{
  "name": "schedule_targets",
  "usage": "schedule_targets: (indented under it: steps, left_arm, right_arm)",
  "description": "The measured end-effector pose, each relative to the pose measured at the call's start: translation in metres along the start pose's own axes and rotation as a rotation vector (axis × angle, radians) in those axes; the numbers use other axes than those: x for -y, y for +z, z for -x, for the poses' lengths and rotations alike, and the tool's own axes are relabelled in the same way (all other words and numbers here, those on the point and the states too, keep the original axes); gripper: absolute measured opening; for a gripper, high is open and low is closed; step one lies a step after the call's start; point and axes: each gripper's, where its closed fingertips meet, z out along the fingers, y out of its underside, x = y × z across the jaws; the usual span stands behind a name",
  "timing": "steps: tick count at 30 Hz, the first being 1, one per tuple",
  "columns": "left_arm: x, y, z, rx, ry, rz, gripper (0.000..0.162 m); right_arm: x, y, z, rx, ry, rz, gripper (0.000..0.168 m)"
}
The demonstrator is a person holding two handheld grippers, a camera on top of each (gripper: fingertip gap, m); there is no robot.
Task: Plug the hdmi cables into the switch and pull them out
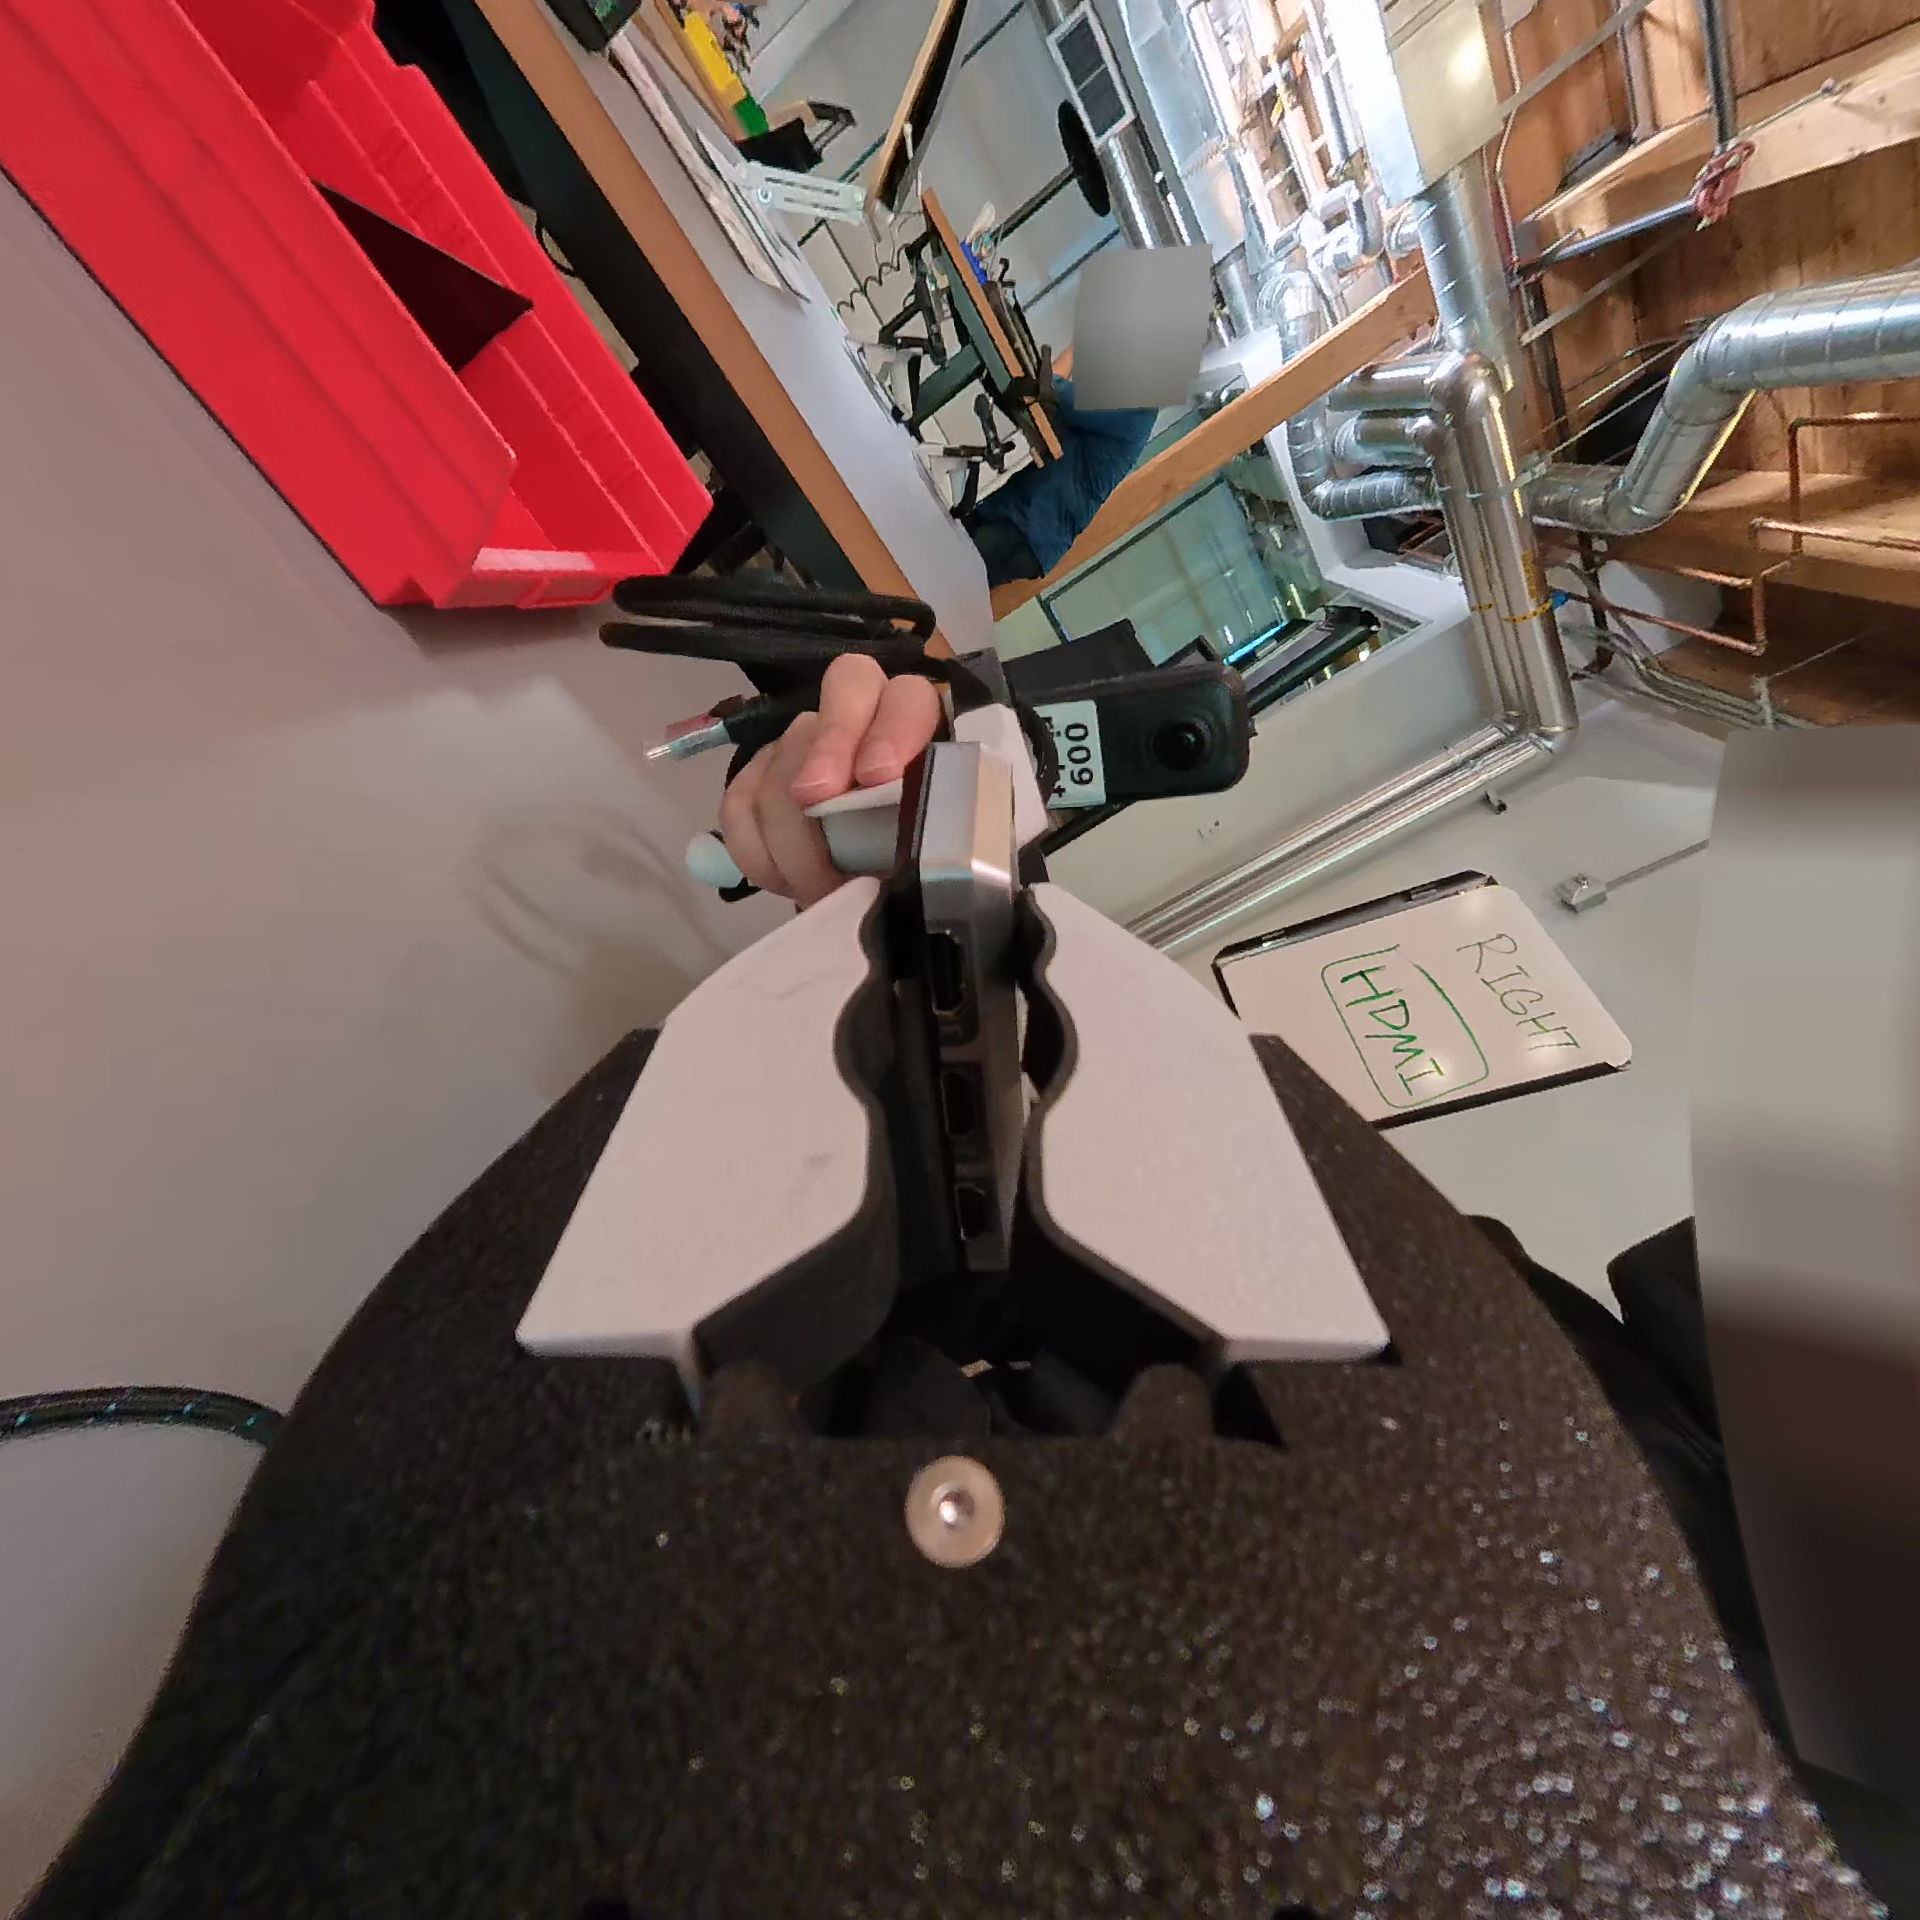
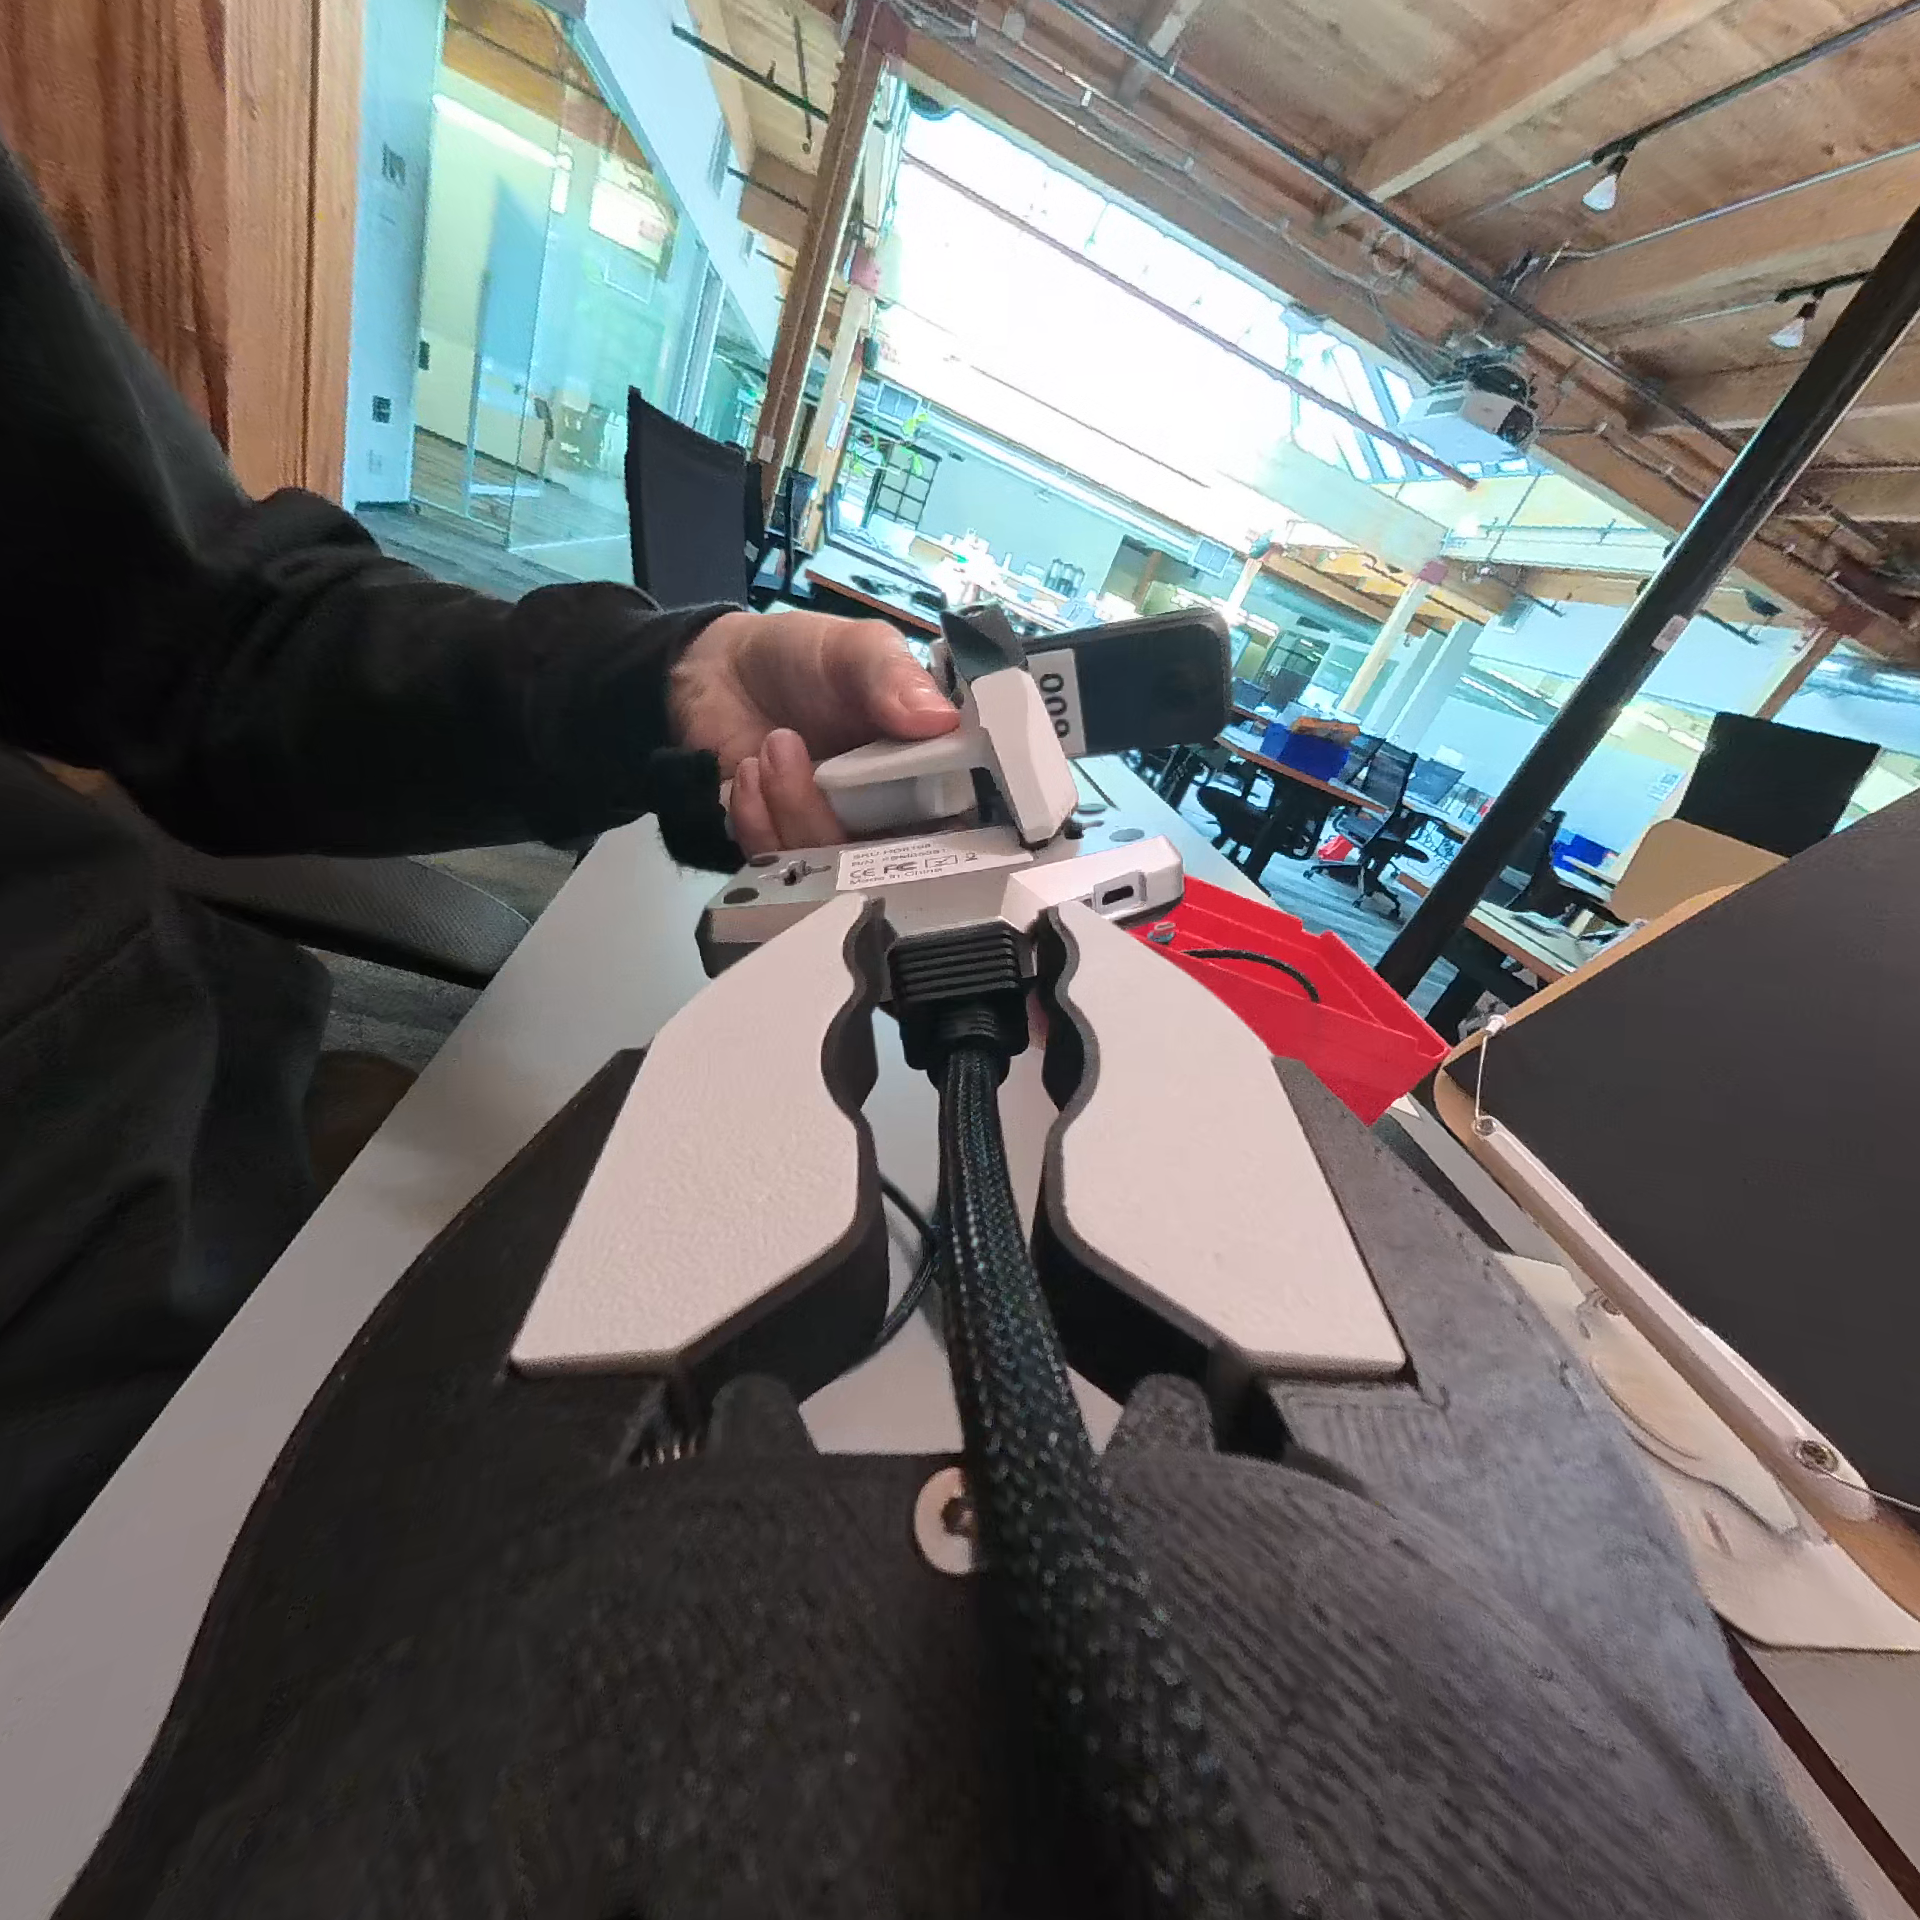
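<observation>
My left gripper [image 1: 956, 904] is shut on the silver HDMI switch [image 1: 971, 842] and holds it edge-on above the table. Three empty ports [image 1: 961, 1117] on the switch face the camera. My right gripper [image 2: 961, 925] is shut on a black HDMI plug [image 2: 961, 977] with a braided cable [image 2: 997, 1195] trailing back between the fingers. The plug's front end meets the near edge of the switch [image 2: 790, 883] and looks seated in a port. The left gripper's white fingers [image 2: 1023, 748], held by a hand, clamp the switch from the far side.
A red bin [image 1: 312, 312] stands on the grey table [image 1: 260, 935]; it also shows in the right wrist view [image 2: 1278, 987]. A coiled black cable [image 1: 769, 623] with a loose plug [image 1: 686, 740] lies near it. A small whiteboard [image 1: 1423, 997] lies on the floor. A dark panel [image 2: 1714, 1091] stands at the right.
</observation>
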Motion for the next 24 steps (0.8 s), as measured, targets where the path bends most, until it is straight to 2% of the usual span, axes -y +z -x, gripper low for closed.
schedule_targets:
  steps: [5,8,12,15,24]
  left_arm:
    - [0.0,0.002,-0.002,0.003,0.004,0.016,0.021]
    - [-0.001,0.005,-0.005,0.004,0.009,0.036,0.02]
    - [0.005,0.003,-0.012,-0.024,0.0,0.03,0.021]
    - [0.002,0.005,-0.014,-0.034,-0.009,0.04,0.021]
    - [0.001,0.003,-0.015,-0.031,-0.007,0.036,0.021]
  right_arm:
    - [0.001,-0.002,0.0,0.013,0.028,-0.02,0.029]
    - [0.002,-0.006,0.004,-0.002,-0.086,-0.029,0.034]
    - [-0.011,-0.005,0.004,-0.013,-0.148,0.111,0.039]
    - [-0.004,-0.004,0.001,-0.035,-0.147,0.055,0.026]
    - [-0.002,0.0,0.003,-0.026,-0.124,0.011,0.031]
